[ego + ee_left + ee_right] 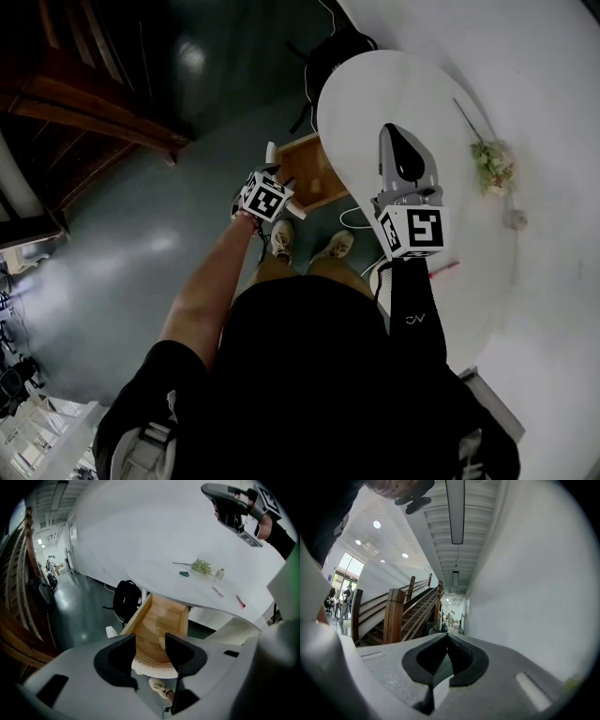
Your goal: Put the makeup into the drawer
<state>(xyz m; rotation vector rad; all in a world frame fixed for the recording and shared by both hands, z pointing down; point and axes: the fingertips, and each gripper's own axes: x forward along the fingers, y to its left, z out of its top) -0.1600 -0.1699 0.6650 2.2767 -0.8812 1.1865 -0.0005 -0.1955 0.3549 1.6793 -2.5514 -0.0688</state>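
Though the head view catches only a corner of it, the left gripper [150, 639] view looks straight into the open pale wooden drawer [161, 616], jaws apart and empty. A red makeup stick [240, 601] lies far right on the white round table [154, 573]. The right gripper [446, 638] — jaws together, holding nothing — faces a wooden staircase [393, 616].

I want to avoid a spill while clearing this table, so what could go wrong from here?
1. The red stick lies close to the edge of the table; a careless reach could roll it off.
2. The drawer stands pulled out right by the person's shoe; a step could bump it.
3. The right gripper is shut and points away from the tabletop, so it would have to turn and open before picking anything.
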